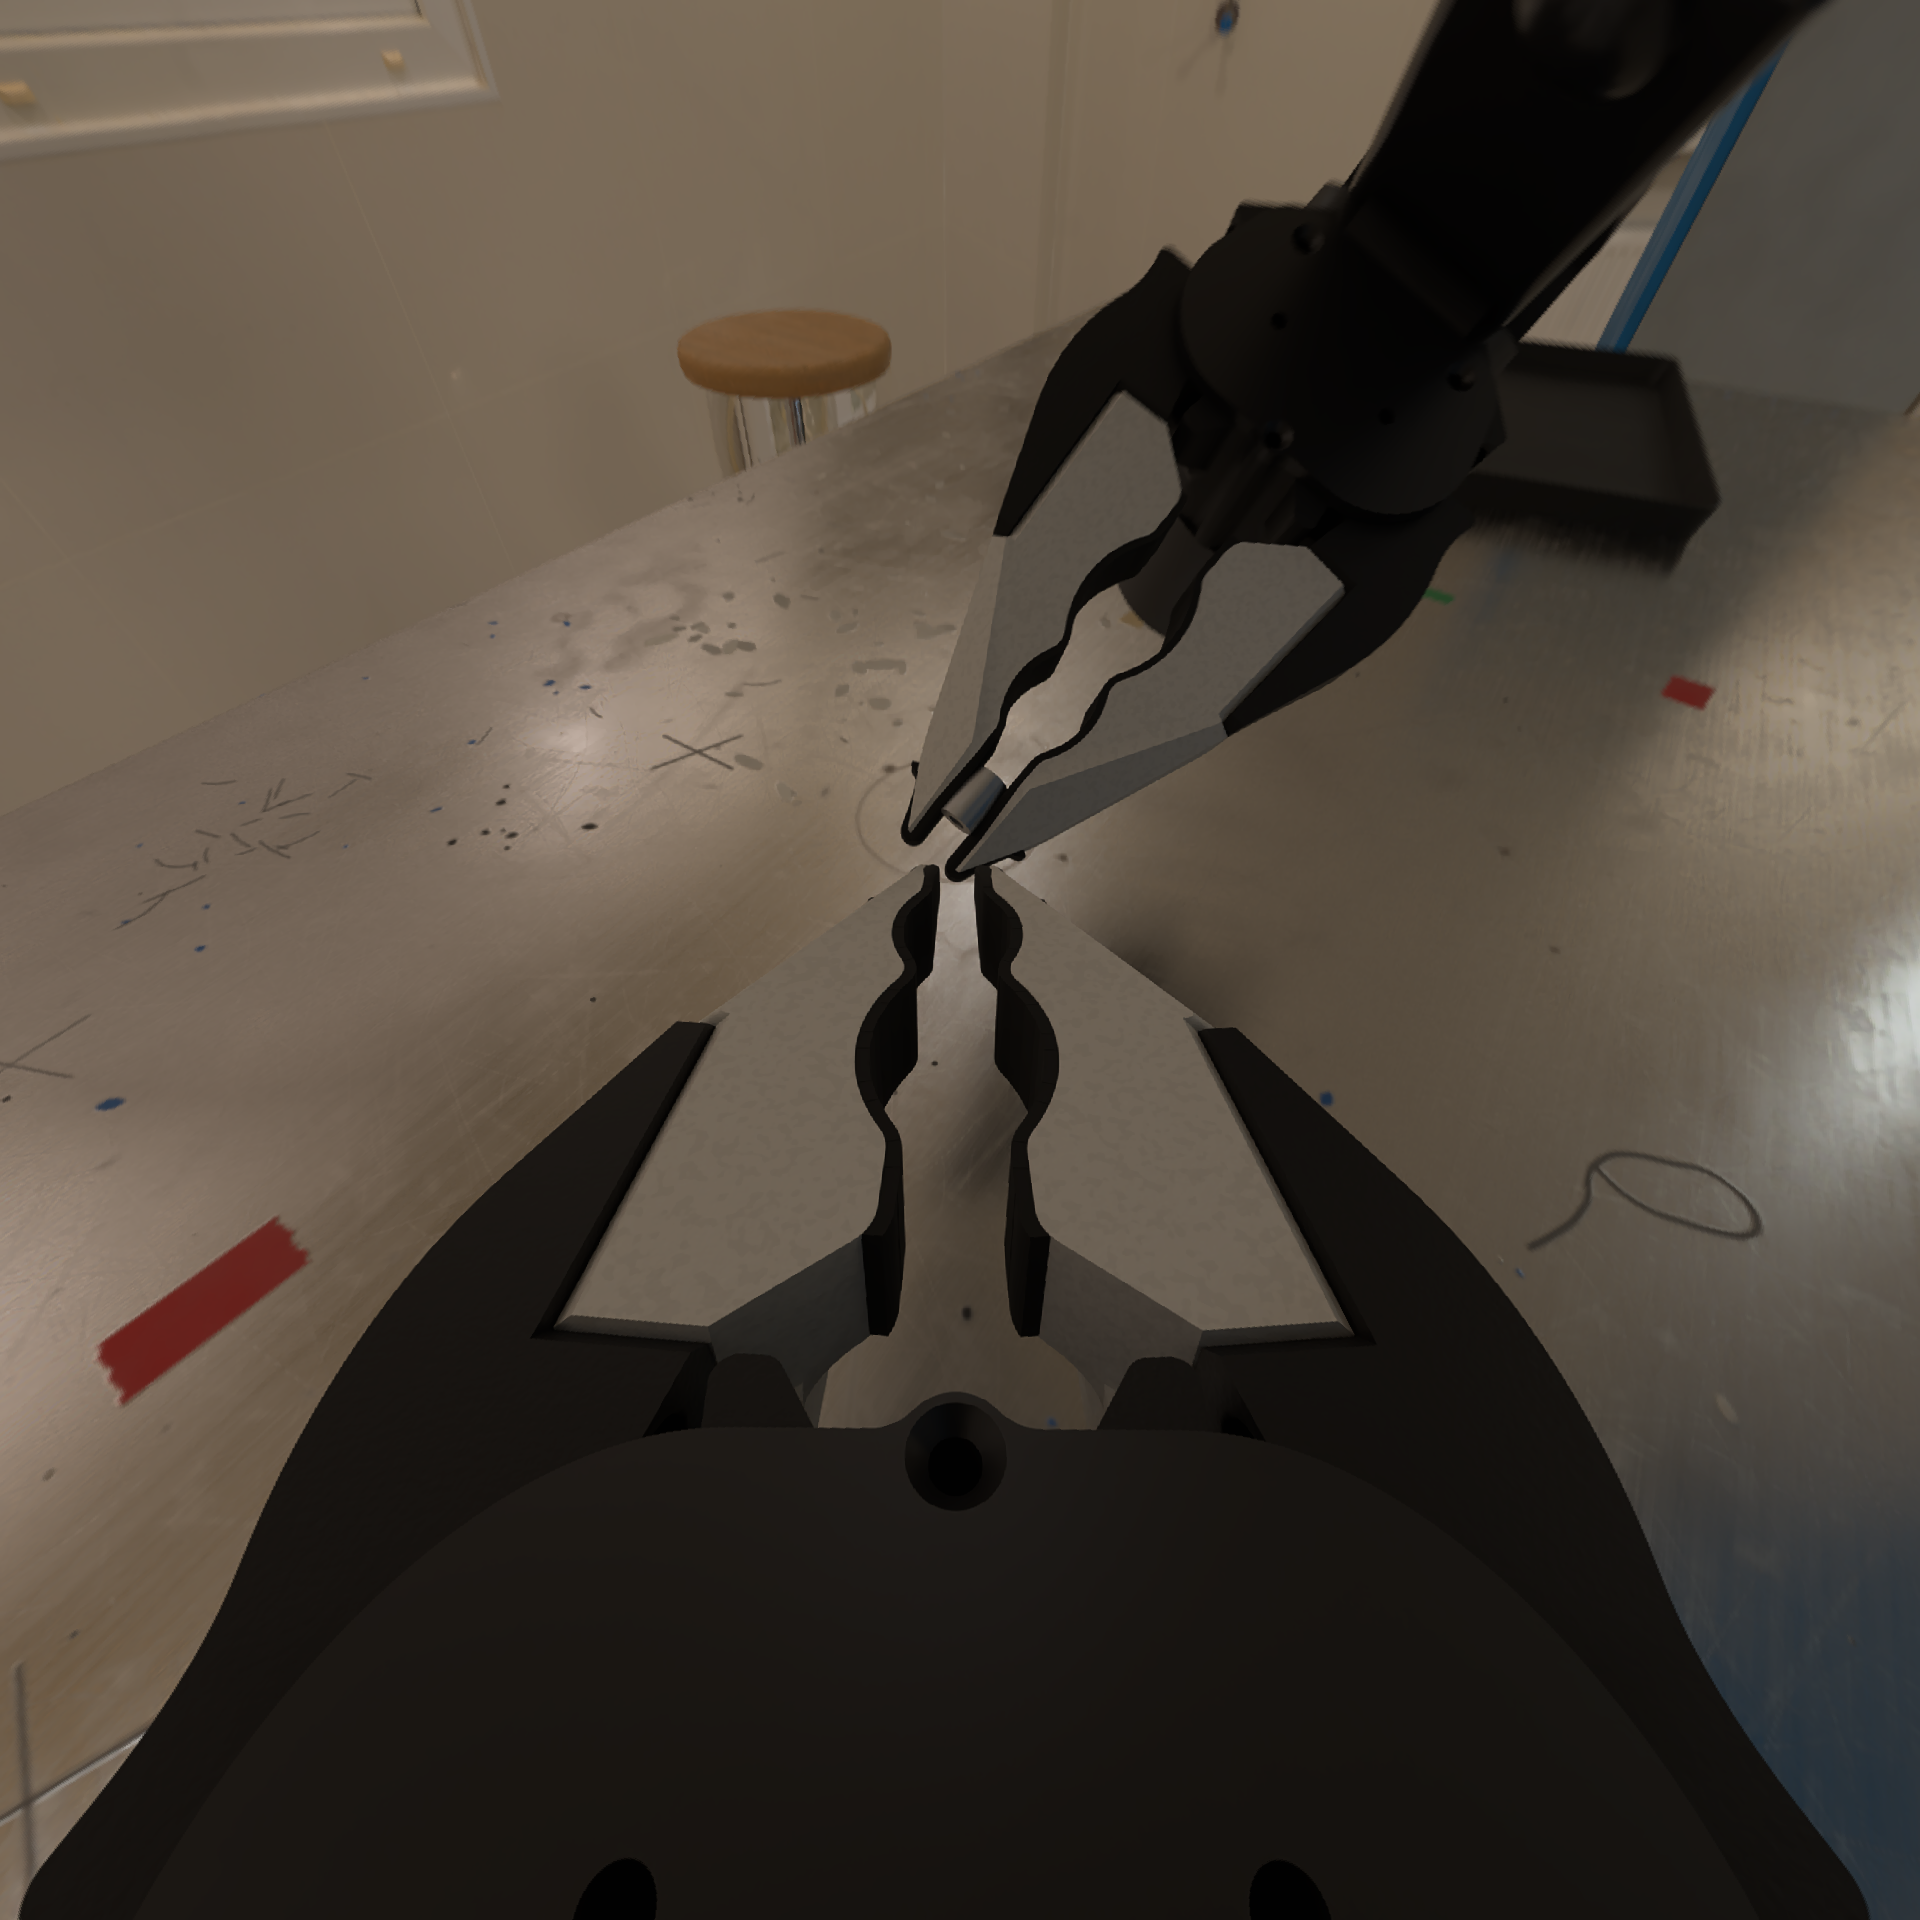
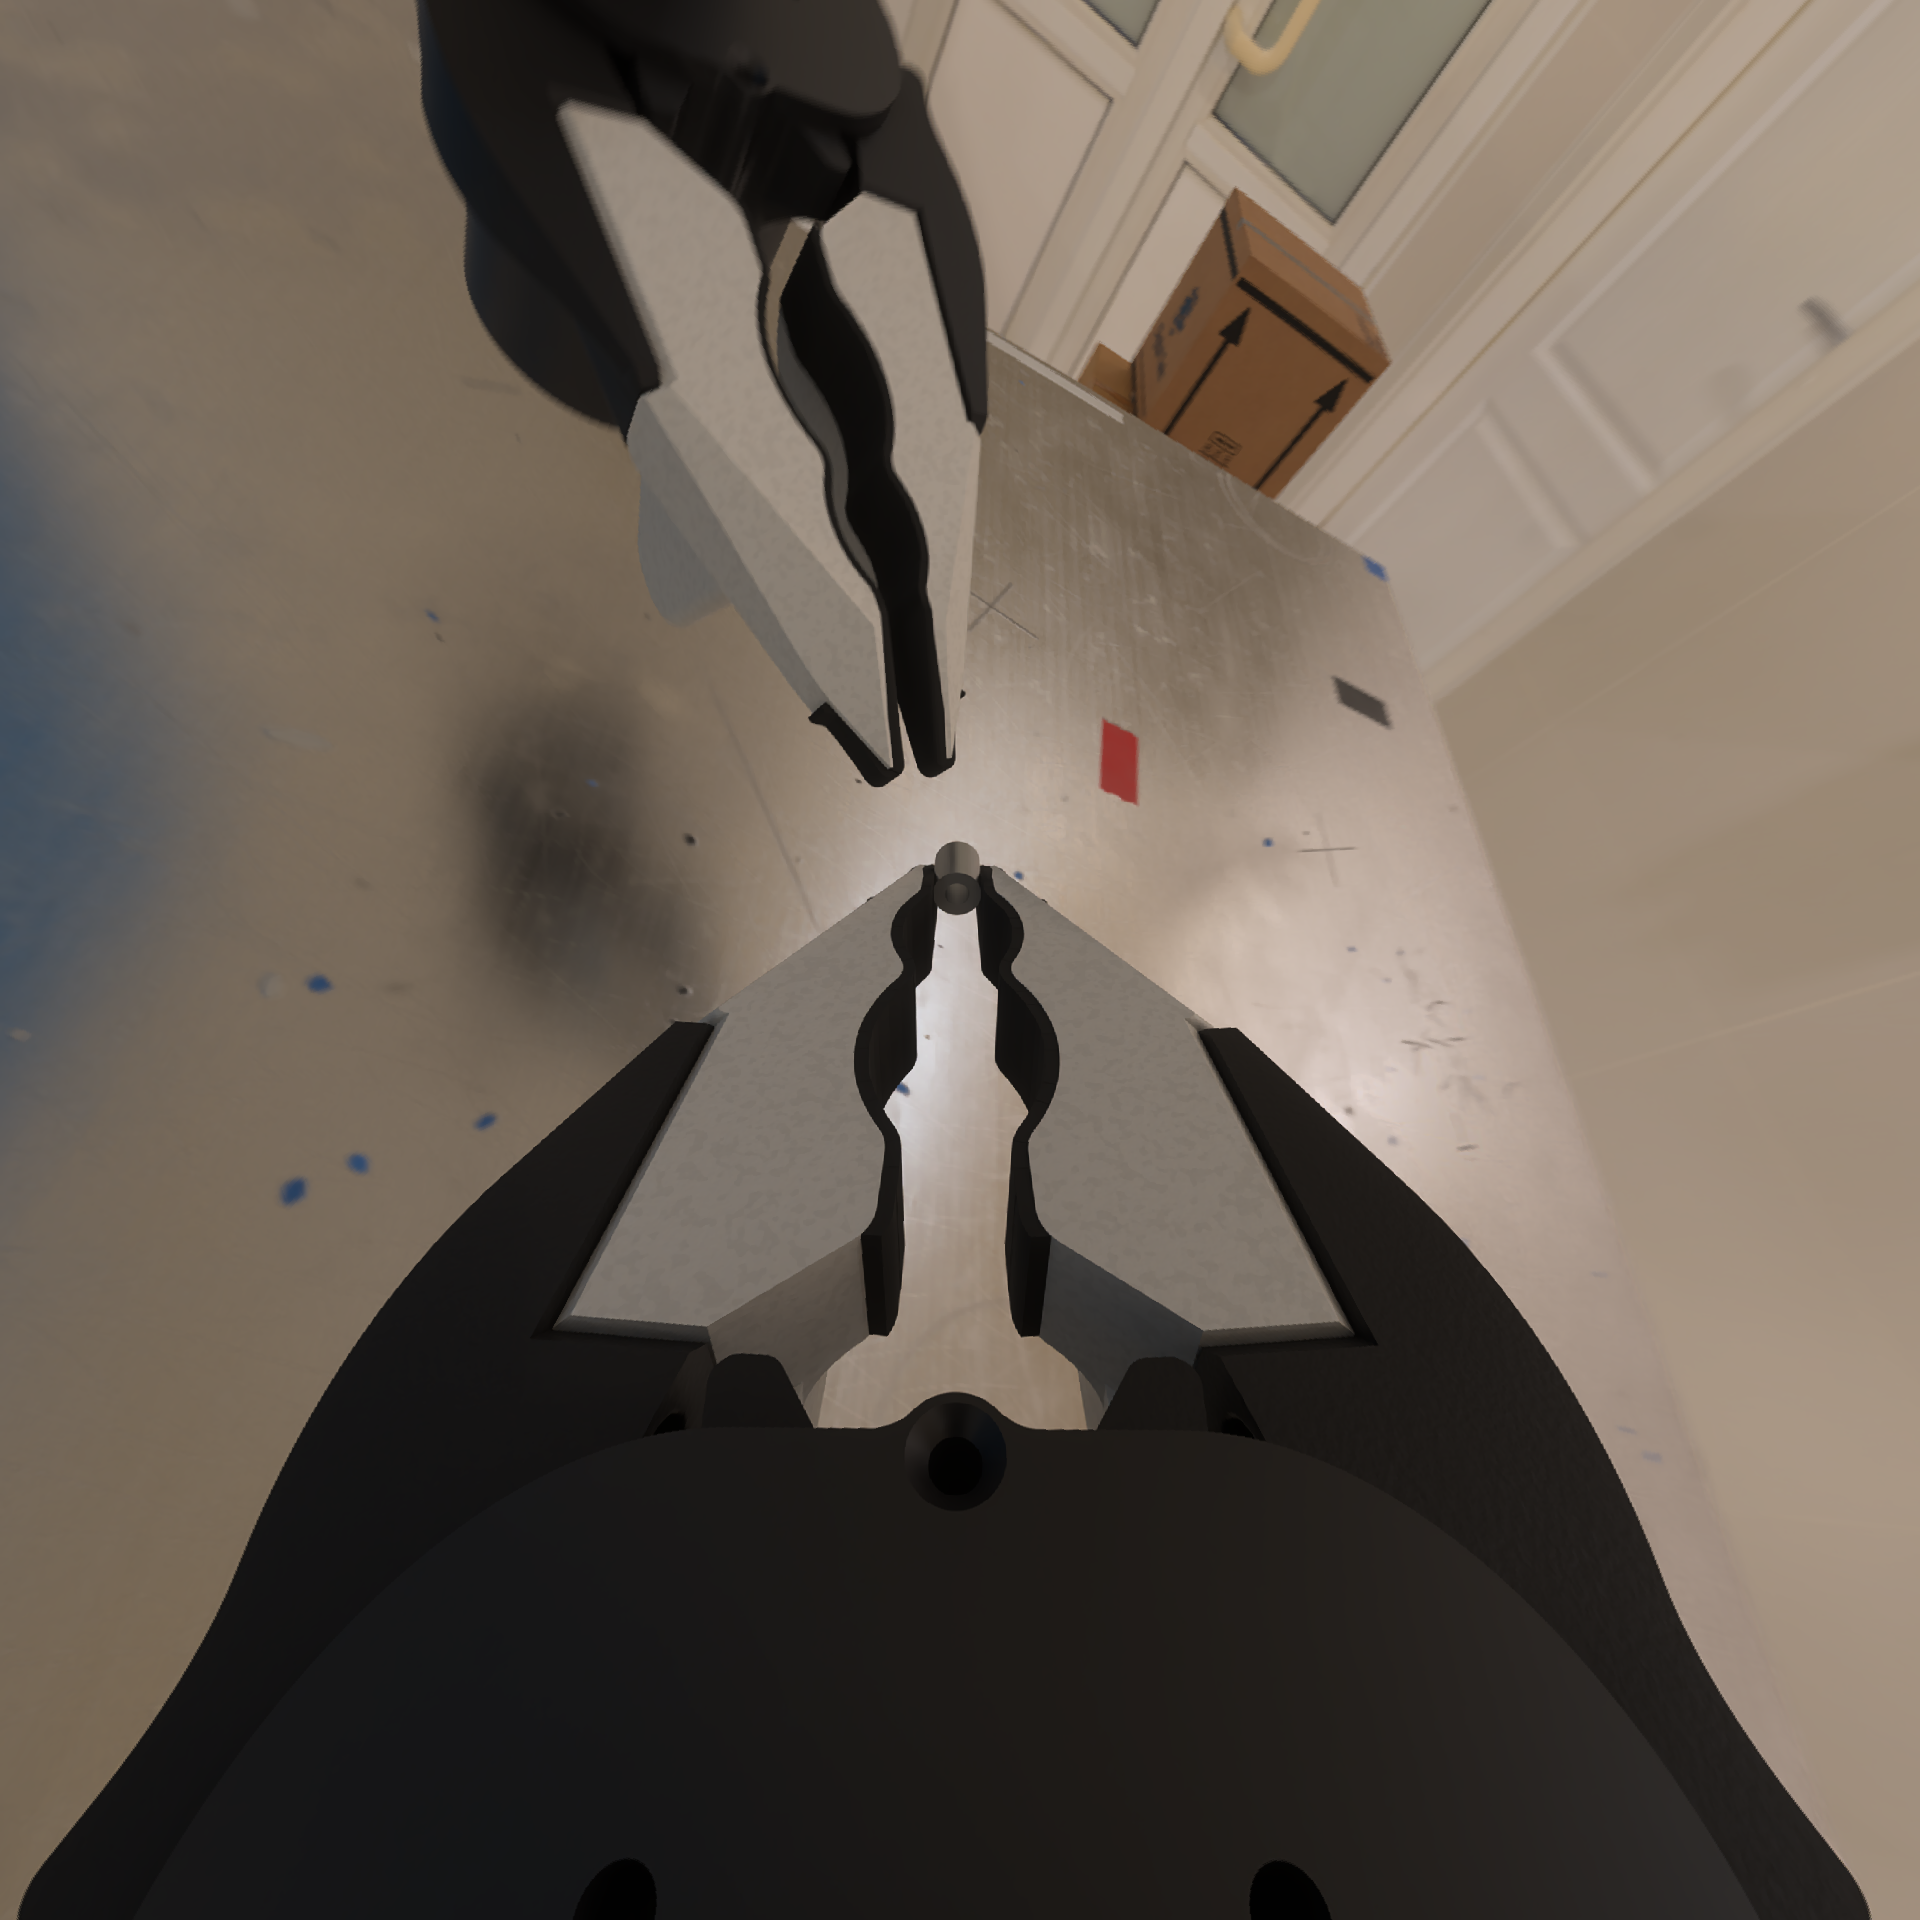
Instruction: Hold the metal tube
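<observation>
The metal tube is a short, small silver cylinder held in the tips of my right gripper, which reaches in from the upper right above the steel table. In the right wrist view the tube sits end-on between the fingertips of the right gripper. My left gripper points at the right gripper's tips, just short of them. Its jaws are nearly closed, with nothing between them. It also shows in the right wrist view, coming in from above.
A black tray lies on the table behind the right gripper. A round wooden stool stands past the far edge. Red tape strips mark the tabletop. A cardboard box stands beyond the table's end.
</observation>
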`<state>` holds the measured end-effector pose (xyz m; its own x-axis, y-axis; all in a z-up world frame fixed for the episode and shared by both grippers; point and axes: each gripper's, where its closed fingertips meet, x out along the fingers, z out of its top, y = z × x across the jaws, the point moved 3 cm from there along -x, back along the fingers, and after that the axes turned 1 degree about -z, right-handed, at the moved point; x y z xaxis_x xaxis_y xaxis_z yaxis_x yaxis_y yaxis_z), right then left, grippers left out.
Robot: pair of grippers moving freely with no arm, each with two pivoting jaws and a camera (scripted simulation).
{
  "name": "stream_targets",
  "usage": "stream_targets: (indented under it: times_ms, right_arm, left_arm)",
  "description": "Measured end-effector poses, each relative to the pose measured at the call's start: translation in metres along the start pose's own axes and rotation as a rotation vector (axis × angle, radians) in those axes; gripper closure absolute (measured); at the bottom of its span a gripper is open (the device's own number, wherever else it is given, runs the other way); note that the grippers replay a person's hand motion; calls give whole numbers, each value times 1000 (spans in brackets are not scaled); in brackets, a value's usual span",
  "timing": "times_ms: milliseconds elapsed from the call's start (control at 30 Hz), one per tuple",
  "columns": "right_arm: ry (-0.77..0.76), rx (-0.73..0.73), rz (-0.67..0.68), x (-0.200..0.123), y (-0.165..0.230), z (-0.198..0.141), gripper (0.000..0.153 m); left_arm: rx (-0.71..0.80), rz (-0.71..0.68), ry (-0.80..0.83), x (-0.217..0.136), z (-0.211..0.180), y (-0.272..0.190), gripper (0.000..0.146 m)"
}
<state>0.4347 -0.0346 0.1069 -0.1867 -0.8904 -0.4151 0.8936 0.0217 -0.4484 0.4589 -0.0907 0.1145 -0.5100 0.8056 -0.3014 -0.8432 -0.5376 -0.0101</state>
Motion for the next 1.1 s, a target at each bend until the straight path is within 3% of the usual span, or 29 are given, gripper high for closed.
stream_targets:
  times_ms: [333,600,900,1100]
  right_arm:
    - [62,-219,-95,-4,8,7,146]
    - [-7,-125,-27,-4,10,9,146]
    - [51,-173,-51,1,11,1,146]
    - [55,-85,-3,6,12,-4,146]
  left_arm:
    - [129,27,122,-4,3,-10,140]
    - [53,-67,34,-7,1,-10,139]
    - [113,-31,102,0,-4,-9,139]
    - [182,23,144,2,-10,-7,139]
